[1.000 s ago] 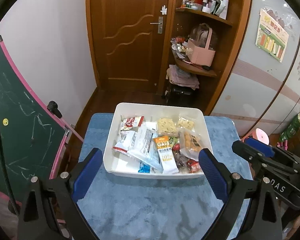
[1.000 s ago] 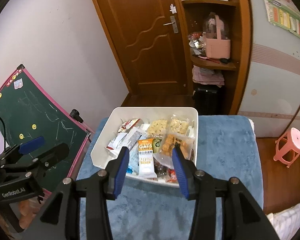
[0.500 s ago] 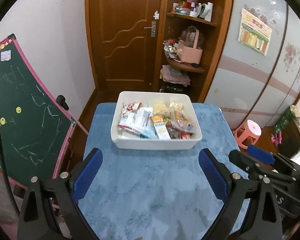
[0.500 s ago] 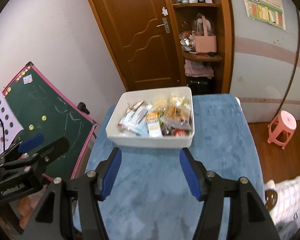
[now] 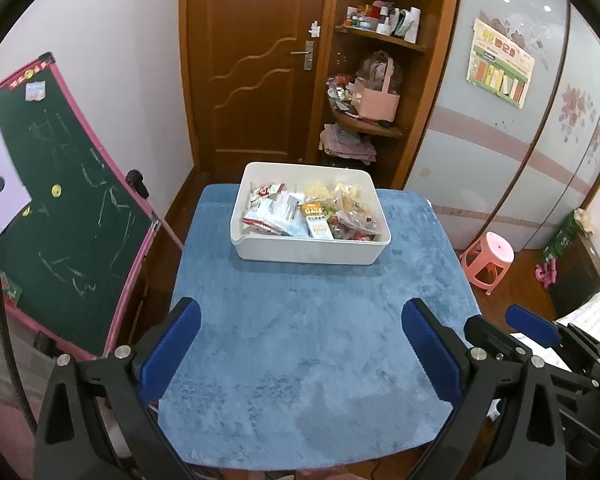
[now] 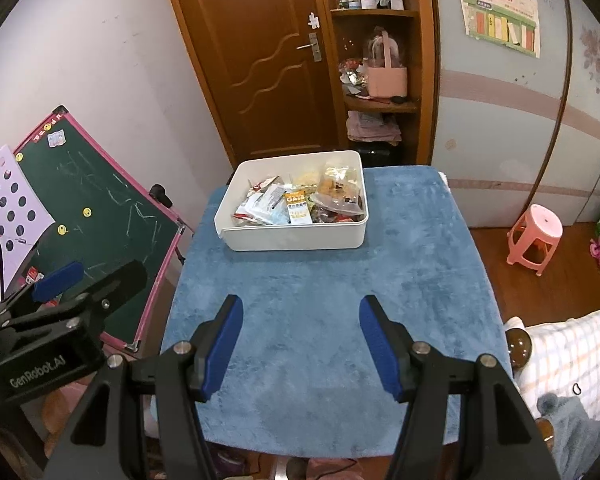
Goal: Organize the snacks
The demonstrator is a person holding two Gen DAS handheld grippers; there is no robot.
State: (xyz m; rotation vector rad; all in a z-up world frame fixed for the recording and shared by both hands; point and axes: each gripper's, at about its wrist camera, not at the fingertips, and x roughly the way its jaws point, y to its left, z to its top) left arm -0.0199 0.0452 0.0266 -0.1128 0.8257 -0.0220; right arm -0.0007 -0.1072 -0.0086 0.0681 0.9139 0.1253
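A white bin (image 5: pixel 308 255) stands at the far end of the blue-covered table (image 5: pixel 300 360), filled with several snack packs (image 5: pixel 312 216); an orange oats bar (image 5: pixel 318 222) lies on top. The right wrist view shows the same bin (image 6: pixel 296 240) and snack packs (image 6: pixel 300 204). My left gripper (image 5: pixel 300 312) hangs open over the near half of the table, well short of the bin, with nothing between its blue pads. My right gripper (image 6: pixel 301 306) is open too, narrower than the left, and empty over bare cloth.
A green chalkboard easel (image 5: pixel 68 220) leans close to the table's left side. A pink stool (image 5: pixel 488 260) stands on the floor at the right. Behind the table are a wooden door (image 5: pixel 256 72) and corner shelves (image 5: pixel 372 80). Checked fabric (image 6: pixel 572 352) lies at the near right.
Both grippers have drawn back from the bin toward the table's near edge, so the bin looks smaller and farther. The right jaws have widened a little.
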